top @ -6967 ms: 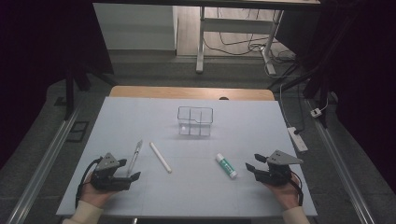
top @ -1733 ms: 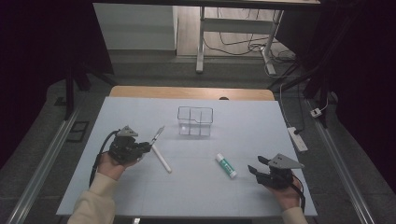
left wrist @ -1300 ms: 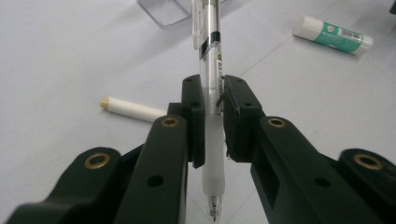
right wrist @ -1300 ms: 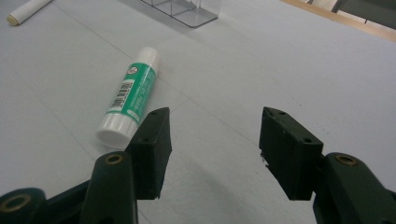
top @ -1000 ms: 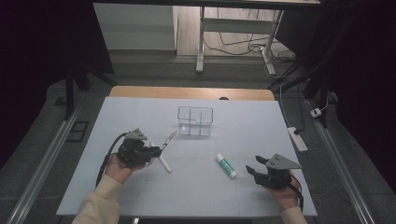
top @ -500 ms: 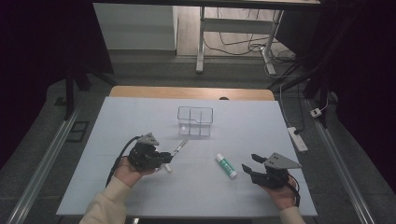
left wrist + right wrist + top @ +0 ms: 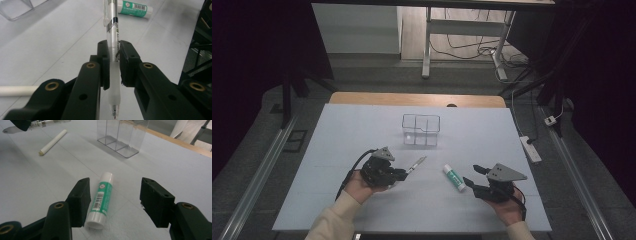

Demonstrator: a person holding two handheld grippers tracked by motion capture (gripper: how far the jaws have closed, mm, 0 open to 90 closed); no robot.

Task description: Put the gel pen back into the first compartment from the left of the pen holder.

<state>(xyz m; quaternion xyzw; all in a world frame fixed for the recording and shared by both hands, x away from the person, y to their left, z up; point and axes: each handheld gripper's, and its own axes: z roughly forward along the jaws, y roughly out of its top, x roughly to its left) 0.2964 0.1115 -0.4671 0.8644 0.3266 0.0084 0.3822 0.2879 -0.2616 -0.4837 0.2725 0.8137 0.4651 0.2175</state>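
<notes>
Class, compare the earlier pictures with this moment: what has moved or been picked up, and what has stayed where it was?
The left gripper took hold of the pen, lifted it, and carried it right toward the clear organizer. The right gripper stays open by the glue stick; the white stick and organizer have not moved.

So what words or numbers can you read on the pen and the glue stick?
Pen: a black band and tiny print on a small label, too small to read.
Glue stick: a barcode, a round logo and small print on the green label, all too blurred to read.
No text here is legible enough to quote.
</notes>
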